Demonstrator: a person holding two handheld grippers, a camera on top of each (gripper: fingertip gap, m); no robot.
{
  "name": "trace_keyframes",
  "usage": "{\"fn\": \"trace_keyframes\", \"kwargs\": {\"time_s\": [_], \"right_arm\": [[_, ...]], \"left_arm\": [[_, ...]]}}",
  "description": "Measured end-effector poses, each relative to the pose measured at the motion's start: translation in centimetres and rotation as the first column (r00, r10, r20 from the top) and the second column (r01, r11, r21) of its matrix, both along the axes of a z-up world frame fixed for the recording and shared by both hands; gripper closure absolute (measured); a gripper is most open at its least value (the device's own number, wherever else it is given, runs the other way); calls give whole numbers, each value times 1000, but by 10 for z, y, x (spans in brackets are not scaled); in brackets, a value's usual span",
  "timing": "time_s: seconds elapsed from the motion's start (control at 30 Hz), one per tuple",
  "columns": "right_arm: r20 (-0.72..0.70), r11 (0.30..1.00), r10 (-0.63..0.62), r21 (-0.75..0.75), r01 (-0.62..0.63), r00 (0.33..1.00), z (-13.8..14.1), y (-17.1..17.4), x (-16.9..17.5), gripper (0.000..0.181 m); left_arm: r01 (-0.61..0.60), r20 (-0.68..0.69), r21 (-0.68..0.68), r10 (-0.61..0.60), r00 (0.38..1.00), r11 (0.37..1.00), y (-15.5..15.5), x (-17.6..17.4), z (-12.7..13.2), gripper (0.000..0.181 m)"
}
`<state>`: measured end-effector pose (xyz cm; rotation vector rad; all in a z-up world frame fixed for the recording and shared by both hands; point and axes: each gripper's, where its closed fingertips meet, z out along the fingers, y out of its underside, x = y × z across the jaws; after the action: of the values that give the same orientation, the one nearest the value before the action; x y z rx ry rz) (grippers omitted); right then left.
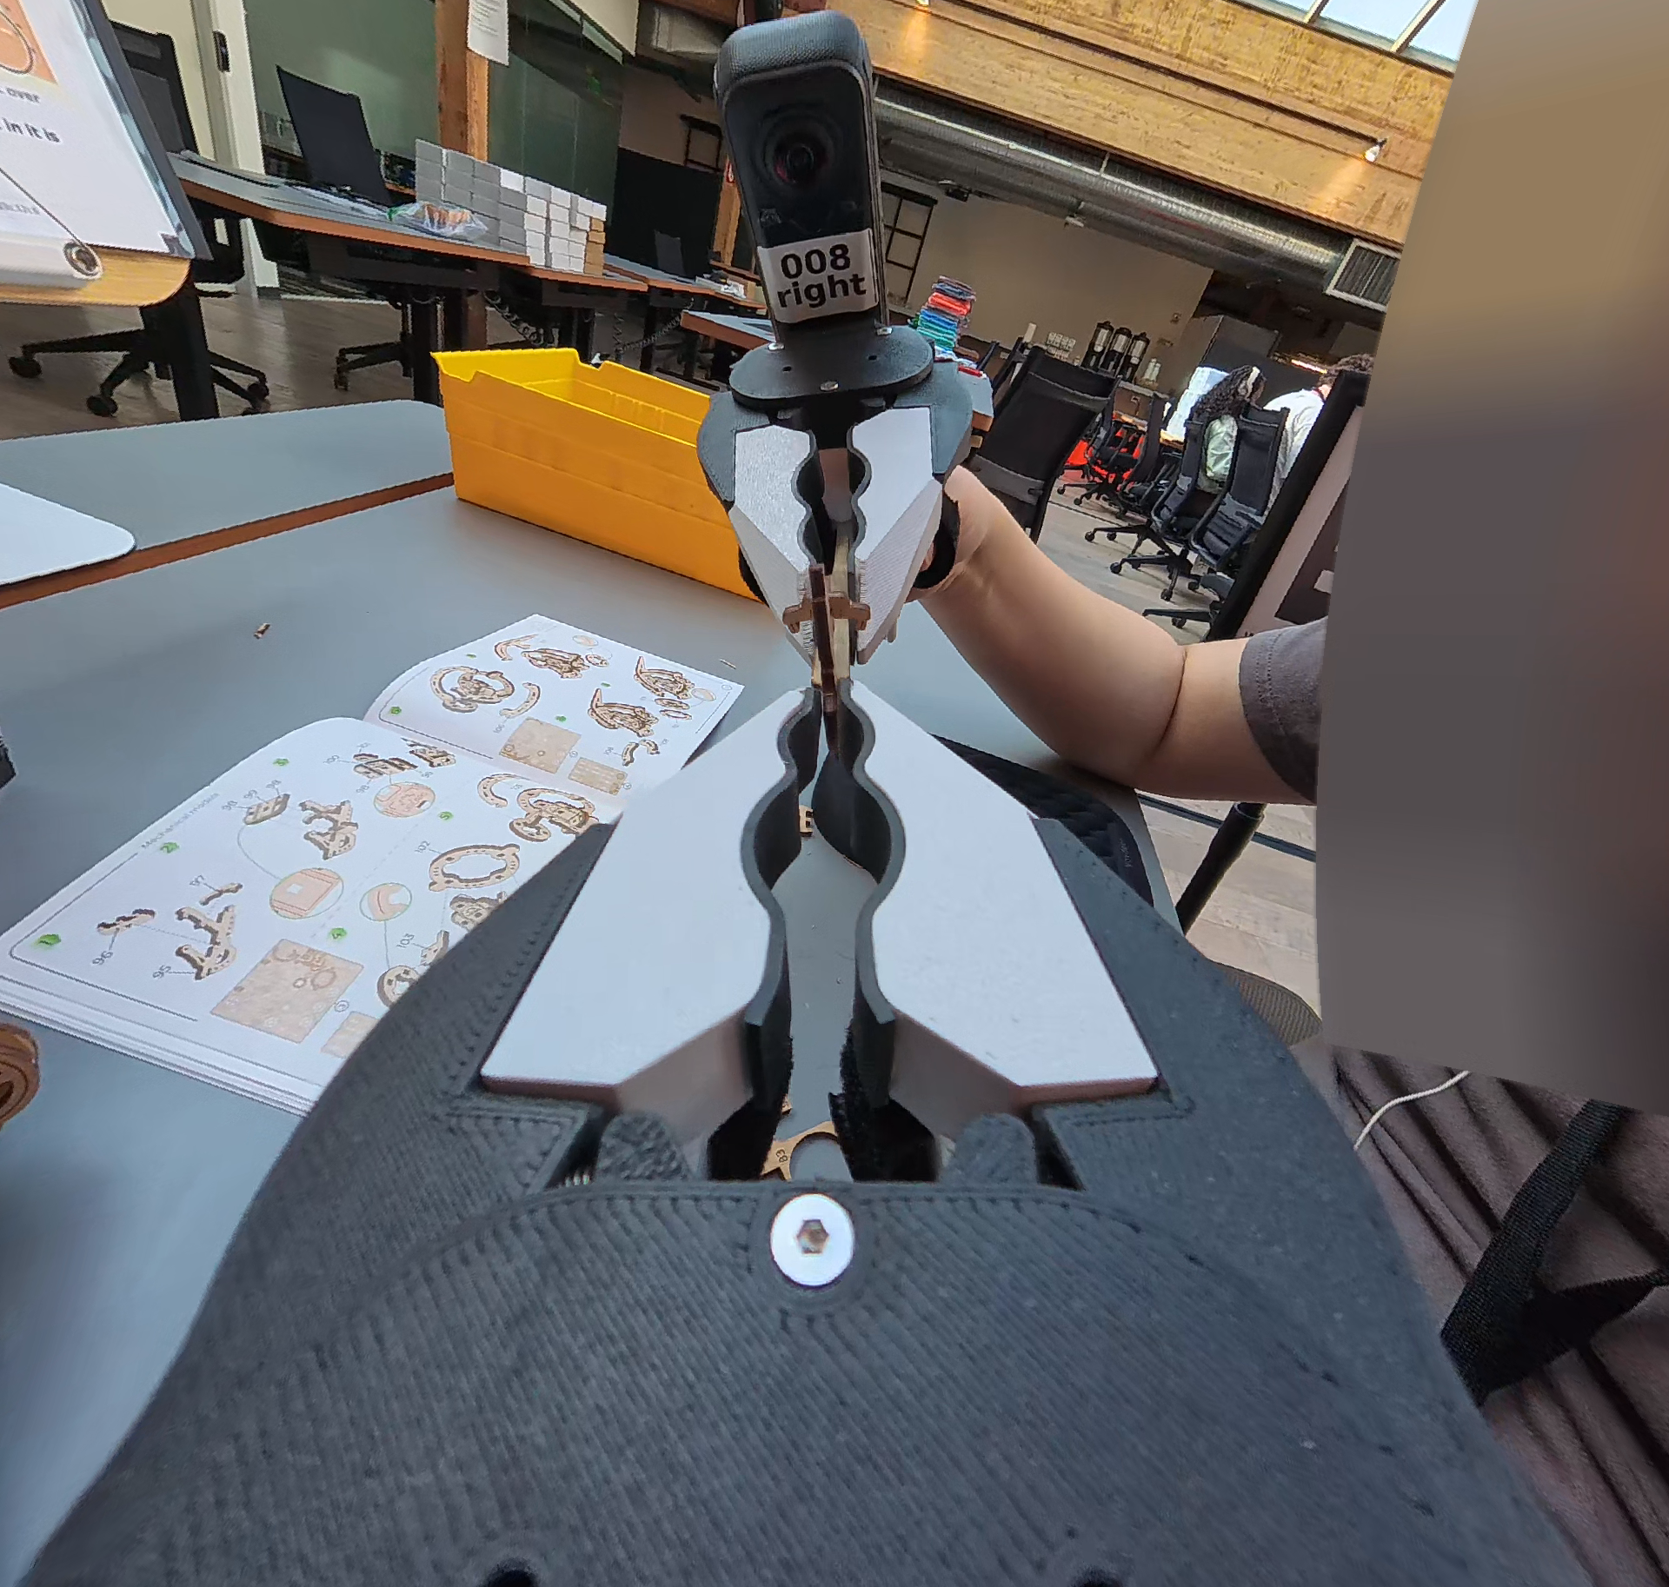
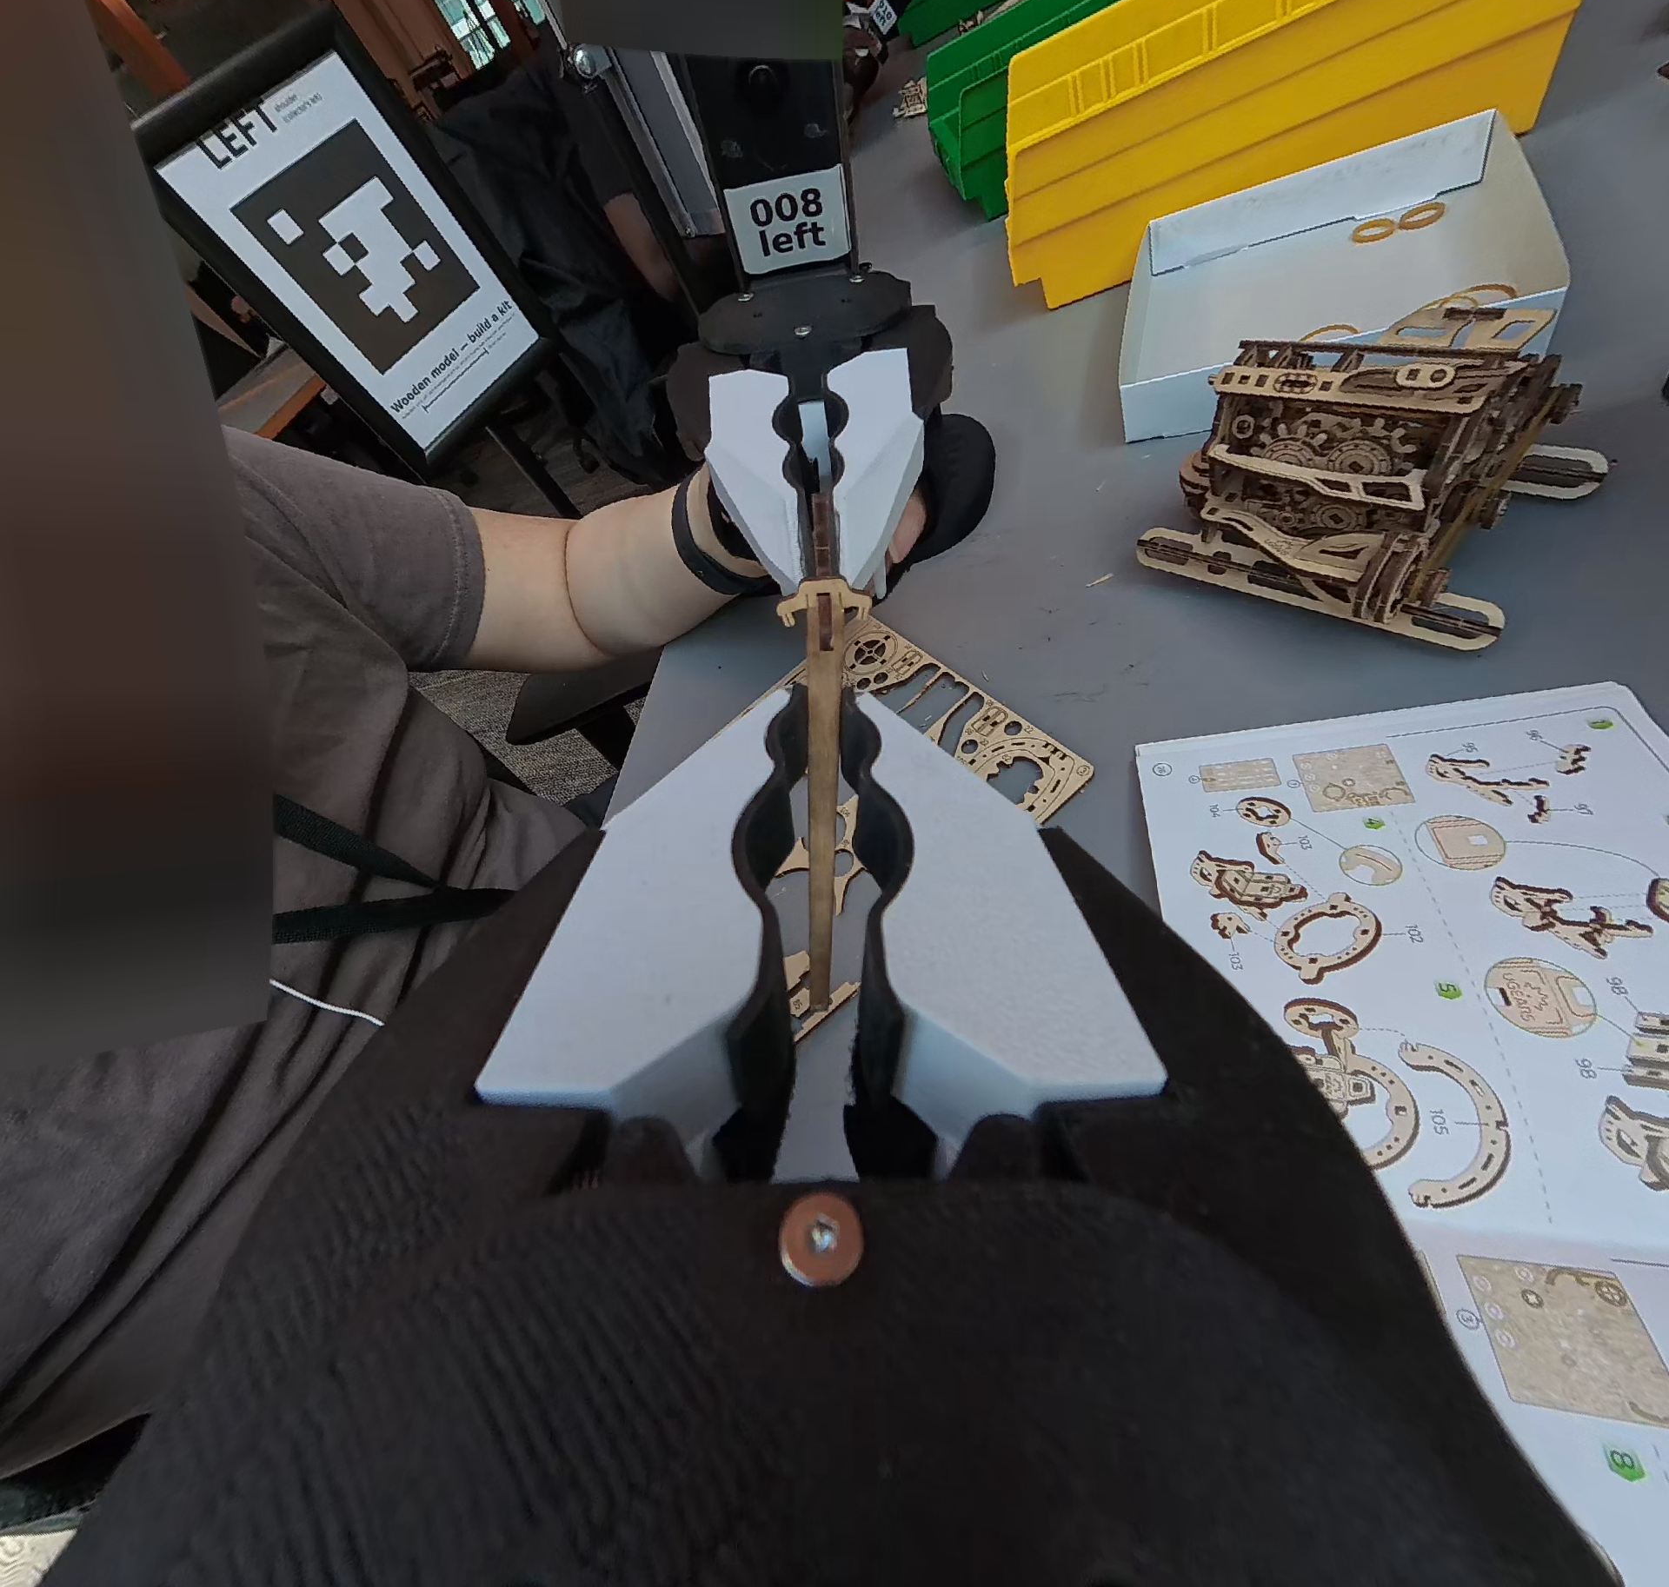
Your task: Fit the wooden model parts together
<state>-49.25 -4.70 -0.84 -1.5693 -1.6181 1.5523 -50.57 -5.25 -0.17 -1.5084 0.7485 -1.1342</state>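
Observation:
My right gripper (image 2: pixel 822 697) is shut on a thin flat wooden part (image 2: pixel 819 821), held edge-on, with a small cross piece (image 2: pixel 824 606) at its far end. My left gripper (image 1: pixel 826 697) is shut on a small dark wooden part (image 1: pixel 832 731). The two grippers face each other tip to tip above the table edge, and the two parts meet between them. In the left wrist view the right gripper (image 1: pixel 826 636) shows with the cross piece (image 1: pixel 826 612). In the right wrist view the left gripper (image 2: pixel 822 582) shows with the dark part (image 2: pixel 821 523).
An open instruction booklet (image 2: pixel 1445 912) lies on the grey table (image 2: pixel 1039 605), also in the left wrist view (image 1: pixel 361 821). A laser-cut wooden sheet (image 2: pixel 975 731) lies under the grippers. A partly built wooden model (image 2: pixel 1355 478), white box (image 2: pixel 1337 216), yellow bin (image 2: pixel 1264 72) and green bins (image 2: pixel 975 81) stand behind. The partly built wooden model (image 2: pixel 1355 478) is about 20 cm from both grippers' fingertips.

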Motion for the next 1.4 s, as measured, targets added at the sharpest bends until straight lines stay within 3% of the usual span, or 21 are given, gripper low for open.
{"fn": "trace_keyframes", "kwargs": {"time_s": [0.83, 1.4], "right_arm": [[46, 997, 44, 67, -47, 998, -6, -3, 4, 177], [39, 992, 46, 114, -50, 998, -6, -2, 5, 177]], "left_arm": [[22, -117, 8, -21, 993, 1000, -5, 4, -8, 181], [5, -121, 23, -3, 993, 1000, -3, 4, -7, 181]]}}
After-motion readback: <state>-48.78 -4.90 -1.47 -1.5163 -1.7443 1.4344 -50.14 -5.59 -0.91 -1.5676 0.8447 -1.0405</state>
